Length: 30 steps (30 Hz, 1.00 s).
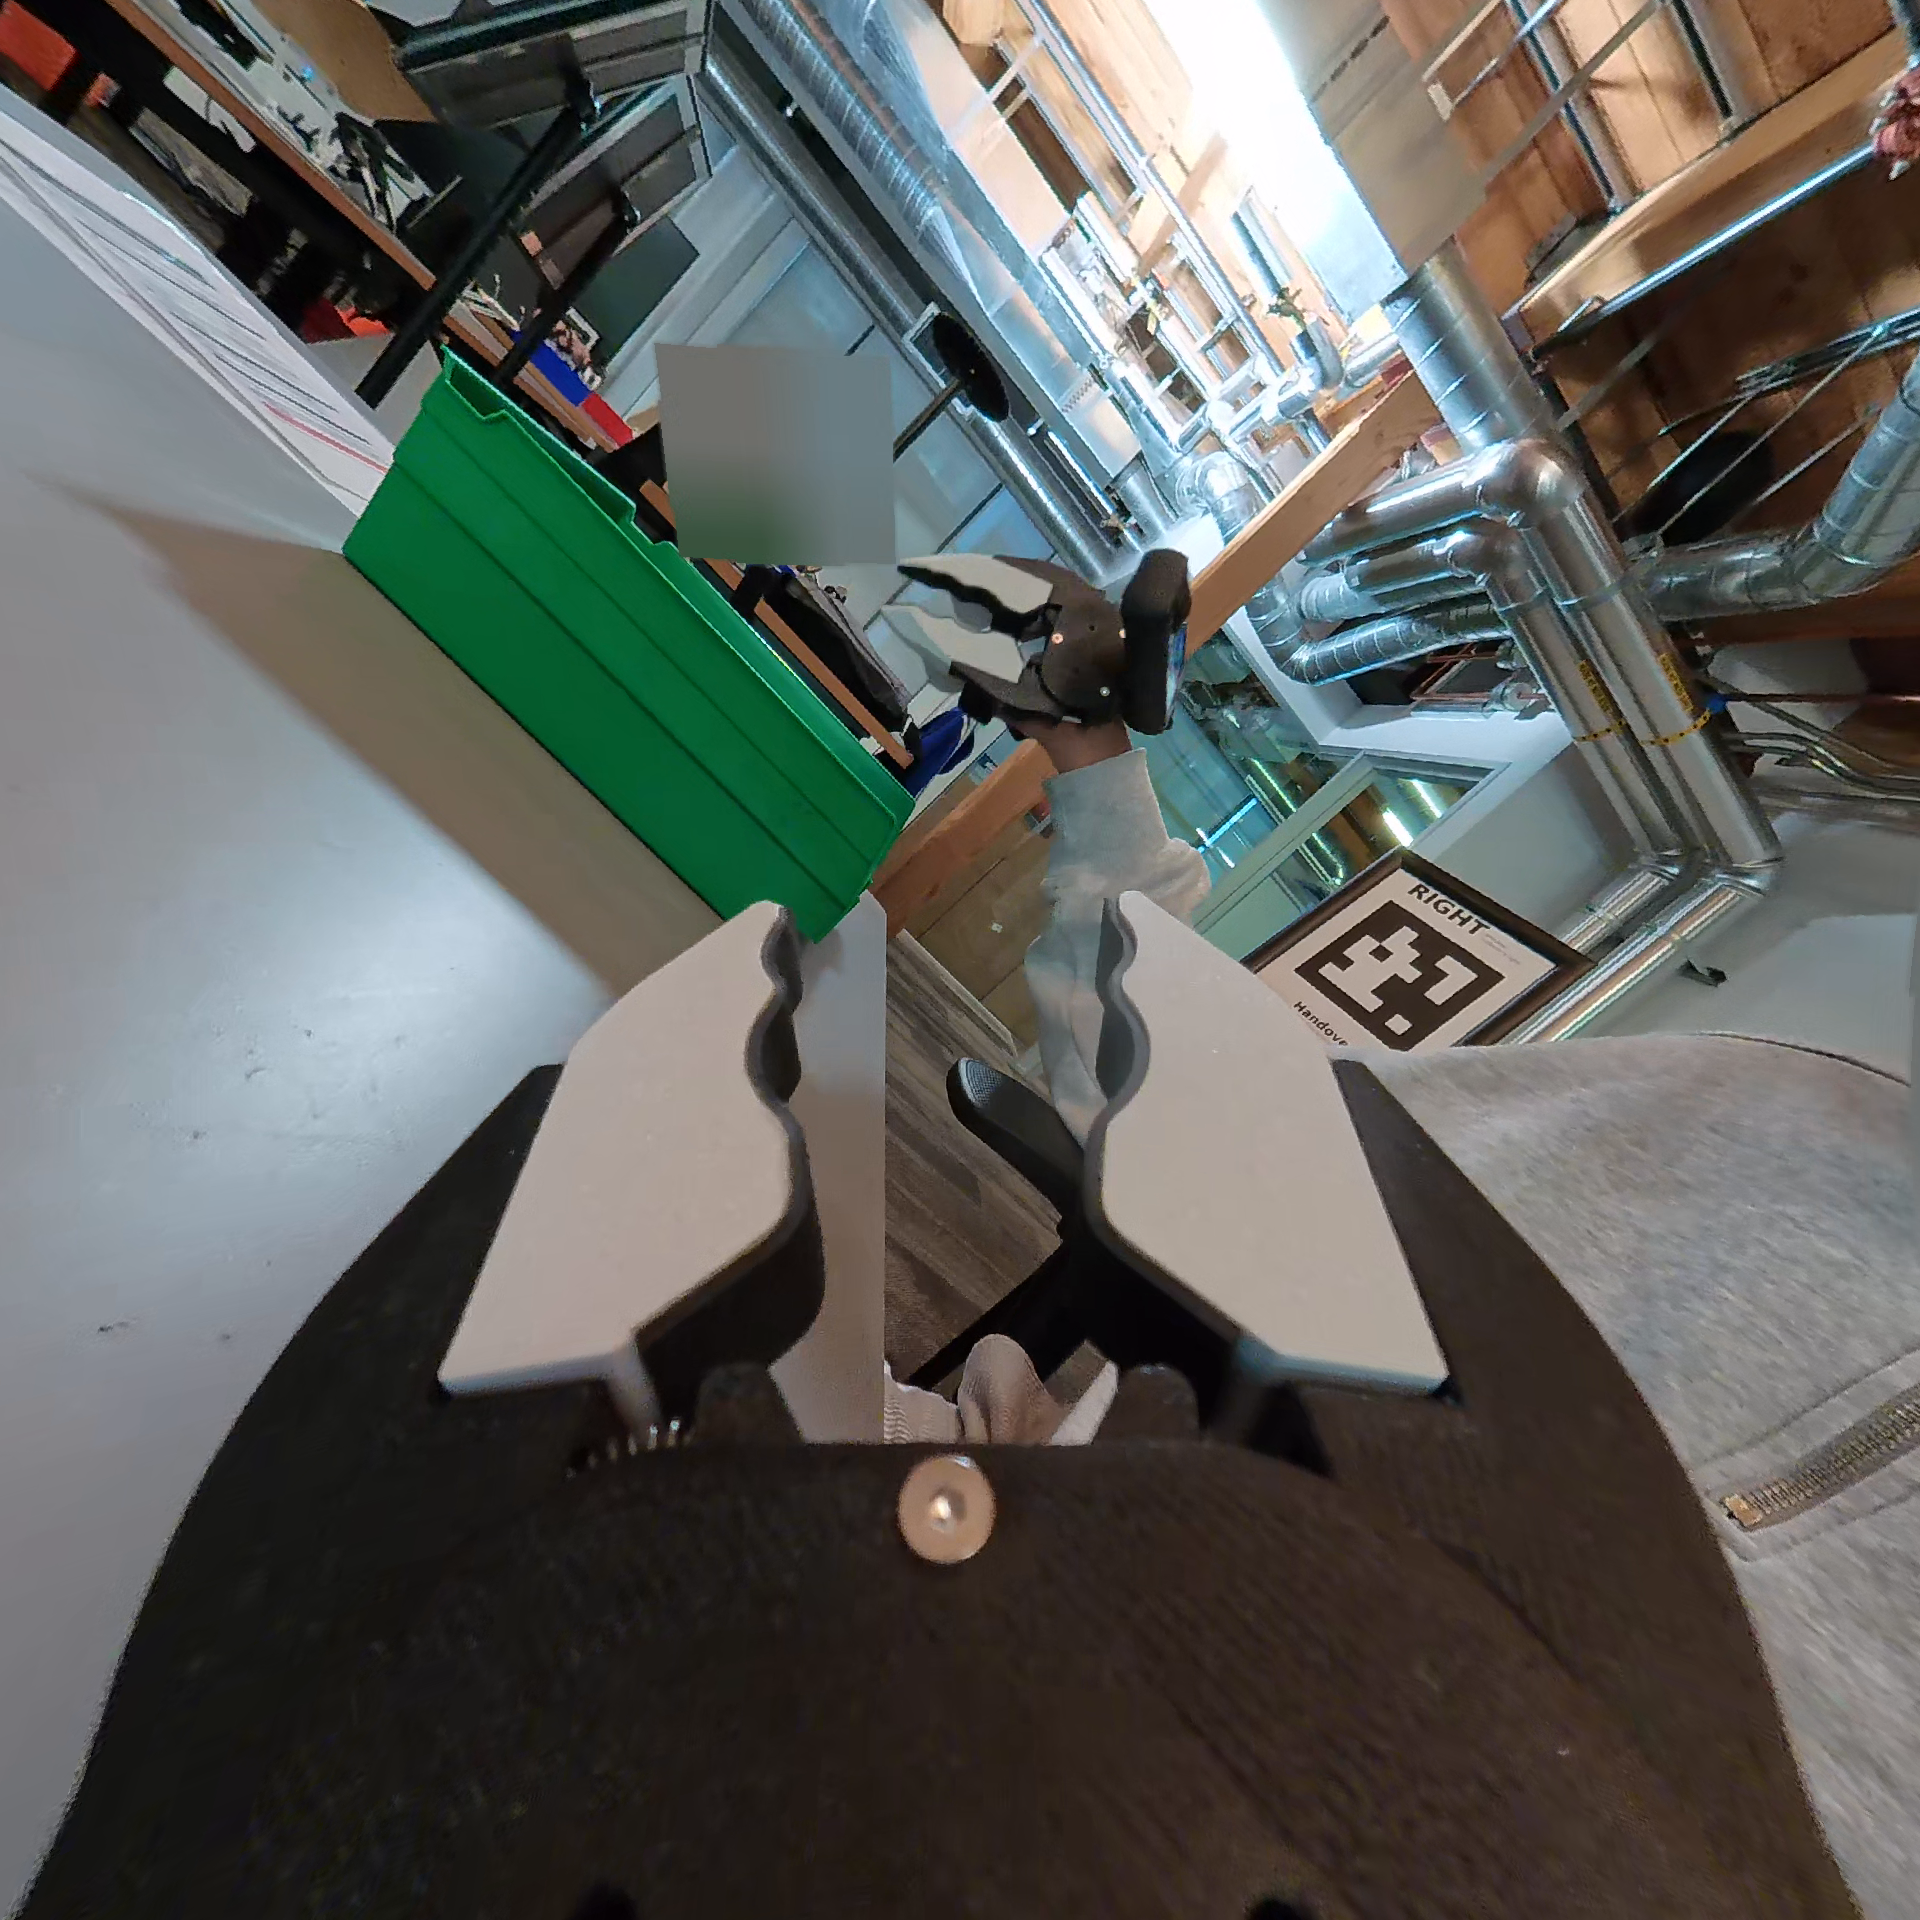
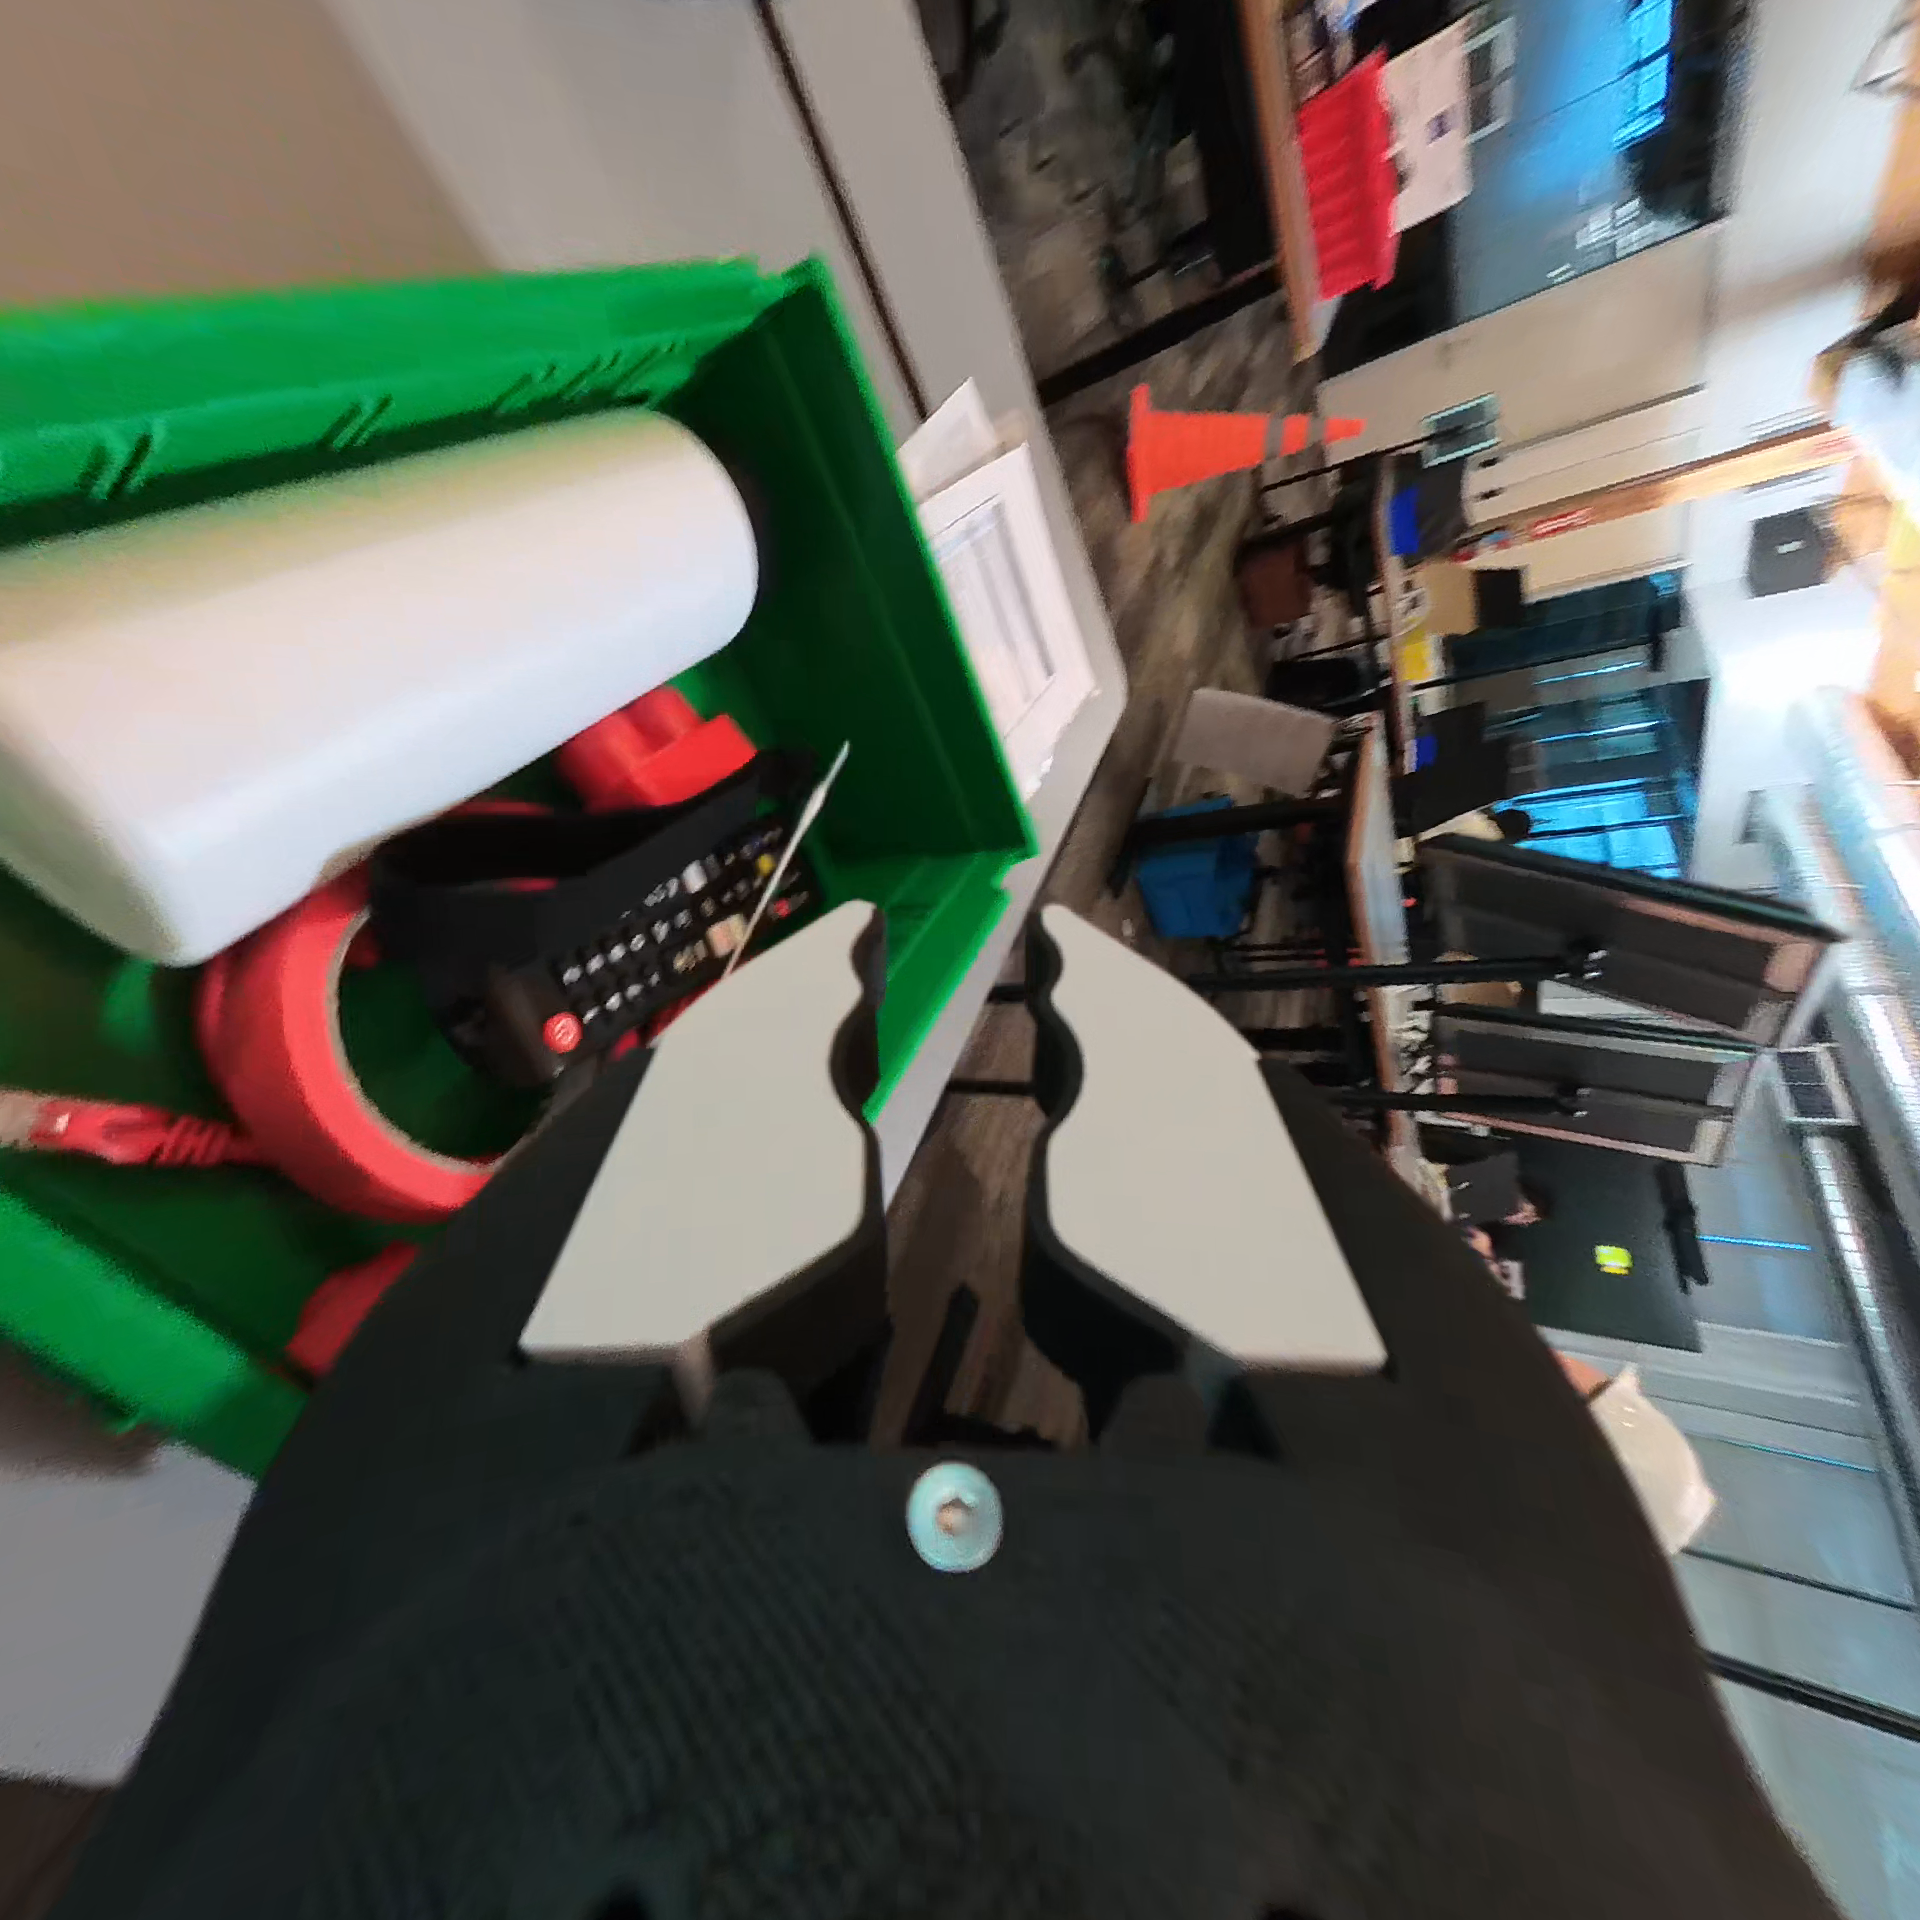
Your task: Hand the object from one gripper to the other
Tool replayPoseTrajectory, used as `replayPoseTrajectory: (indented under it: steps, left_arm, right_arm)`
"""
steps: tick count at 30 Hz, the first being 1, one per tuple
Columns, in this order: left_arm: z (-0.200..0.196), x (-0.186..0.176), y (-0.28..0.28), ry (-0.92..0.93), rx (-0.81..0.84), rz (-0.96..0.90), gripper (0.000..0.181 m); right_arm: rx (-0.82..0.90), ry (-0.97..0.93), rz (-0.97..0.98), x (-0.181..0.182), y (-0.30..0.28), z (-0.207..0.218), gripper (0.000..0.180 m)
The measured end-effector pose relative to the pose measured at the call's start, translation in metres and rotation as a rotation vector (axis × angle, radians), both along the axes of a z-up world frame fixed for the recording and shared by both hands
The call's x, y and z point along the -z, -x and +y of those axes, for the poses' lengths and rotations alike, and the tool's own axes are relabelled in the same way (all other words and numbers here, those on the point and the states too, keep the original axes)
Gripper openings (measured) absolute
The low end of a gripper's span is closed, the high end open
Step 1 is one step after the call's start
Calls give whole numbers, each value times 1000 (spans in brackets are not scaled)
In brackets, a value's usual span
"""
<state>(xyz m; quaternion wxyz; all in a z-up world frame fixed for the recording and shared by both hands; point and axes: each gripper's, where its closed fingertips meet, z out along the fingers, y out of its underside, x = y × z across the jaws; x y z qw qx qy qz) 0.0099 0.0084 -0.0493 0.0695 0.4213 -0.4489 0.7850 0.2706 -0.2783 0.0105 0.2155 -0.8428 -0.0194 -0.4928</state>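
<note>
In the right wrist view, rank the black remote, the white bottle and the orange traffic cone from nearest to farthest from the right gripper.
From the right gripper:
1. Black remote, in the green bin, just left of the fingertips.
2. White bottle, also in the bin, farther up and left.
3. Orange traffic cone, on the floor beyond the table, well past both.

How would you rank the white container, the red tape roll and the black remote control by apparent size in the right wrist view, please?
1. white container, clearly largest, though nearest the camera.
2. red tape roll.
3. black remote control; partly hidden, so close to the tape.
</note>
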Motion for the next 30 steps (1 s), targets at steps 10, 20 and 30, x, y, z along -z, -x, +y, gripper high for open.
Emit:
replayPoseTrajectory:
  steps: [10, 20, 30]
  left_arm:
    - [-15, 4, -3, -74, 44, -18, 54]
    - [15, -8, -6, -140, -83, -89, 35]
    - [153, -90, 10, -288, -495, -152, 1]
  right_arm:
    - [-462, -737, 201, -69, 122, 161, 38]
    - [-643, -705, 819, 81, 233, 287, 21]
    - [-708, -759, 958, 89, 238, 284, 19]
